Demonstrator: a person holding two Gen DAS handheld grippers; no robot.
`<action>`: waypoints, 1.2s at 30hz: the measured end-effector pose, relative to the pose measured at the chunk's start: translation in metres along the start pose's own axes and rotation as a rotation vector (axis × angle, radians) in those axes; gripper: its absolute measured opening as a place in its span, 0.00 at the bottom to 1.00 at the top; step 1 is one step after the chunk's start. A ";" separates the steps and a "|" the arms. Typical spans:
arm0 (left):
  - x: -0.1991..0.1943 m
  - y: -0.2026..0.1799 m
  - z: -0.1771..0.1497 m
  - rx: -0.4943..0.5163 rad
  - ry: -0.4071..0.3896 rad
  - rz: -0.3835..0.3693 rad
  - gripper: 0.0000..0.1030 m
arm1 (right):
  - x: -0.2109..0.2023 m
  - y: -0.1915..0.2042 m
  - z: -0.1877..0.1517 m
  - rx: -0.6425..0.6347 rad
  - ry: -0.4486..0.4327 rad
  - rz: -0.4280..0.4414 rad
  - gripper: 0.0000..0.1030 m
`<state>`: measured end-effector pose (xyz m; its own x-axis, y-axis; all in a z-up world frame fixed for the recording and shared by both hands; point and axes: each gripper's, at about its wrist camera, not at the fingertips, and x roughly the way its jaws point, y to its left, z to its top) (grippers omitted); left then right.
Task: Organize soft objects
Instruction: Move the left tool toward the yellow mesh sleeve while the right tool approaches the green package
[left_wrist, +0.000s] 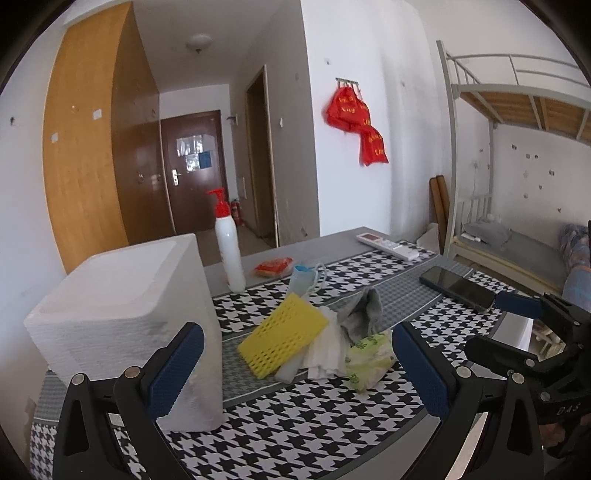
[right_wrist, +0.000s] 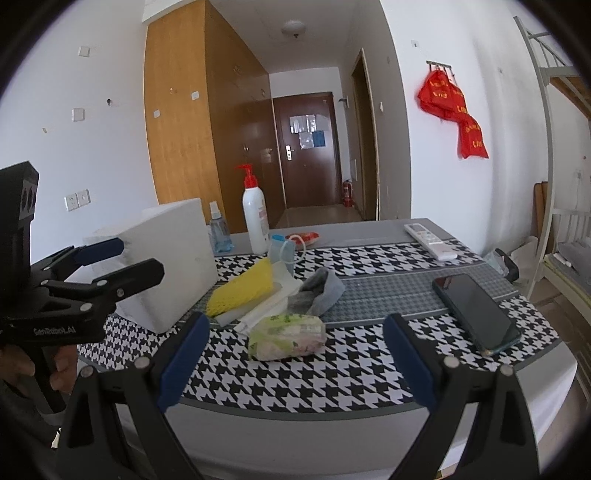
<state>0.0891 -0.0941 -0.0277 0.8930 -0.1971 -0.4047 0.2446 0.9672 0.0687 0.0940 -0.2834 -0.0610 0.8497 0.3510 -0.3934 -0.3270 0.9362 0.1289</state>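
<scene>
A heap of soft things lies mid-table on the houndstooth cloth (left_wrist: 295, 424): a yellow mesh sponge (left_wrist: 284, 336) (right_wrist: 242, 288), white folded cloth (left_wrist: 327, 350) (right_wrist: 266, 306), a grey sock (left_wrist: 364, 314) (right_wrist: 317, 291) and a green tissue pack (left_wrist: 369, 358) (right_wrist: 286, 336). Behind them sits a blue face mask (left_wrist: 304, 278) (right_wrist: 282, 258). A white foam box (left_wrist: 122, 302) (right_wrist: 173, 258) stands left of the heap. My left gripper (left_wrist: 301, 354) (right_wrist: 136, 258) hangs open beside the box, short of the heap. My right gripper (right_wrist: 297, 343) (left_wrist: 491, 325) is open near the front edge, facing the tissue pack, holding nothing.
A red-capped white pump bottle (left_wrist: 231, 251) (right_wrist: 255, 218), a small spray bottle (right_wrist: 218, 232) and a red packet (left_wrist: 273, 266) stand at the back. A phone (right_wrist: 476, 310) lies at the right, a remote (right_wrist: 430, 240) behind it. A bunk bed (left_wrist: 517, 103) stands beyond the table's right side.
</scene>
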 end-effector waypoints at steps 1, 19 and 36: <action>0.002 -0.001 -0.001 0.002 0.005 0.000 0.99 | 0.001 -0.001 -0.001 0.002 0.002 0.001 0.94; 0.054 -0.011 -0.002 0.033 0.096 0.007 0.98 | 0.026 -0.023 -0.007 0.031 0.057 0.013 0.94; 0.108 -0.008 -0.007 0.037 0.215 0.051 0.82 | 0.052 -0.029 -0.011 0.030 0.116 0.048 0.94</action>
<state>0.1805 -0.1221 -0.0780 0.8045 -0.1060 -0.5844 0.2189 0.9676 0.1259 0.1428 -0.2921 -0.0955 0.7793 0.3921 -0.4889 -0.3518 0.9193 0.1766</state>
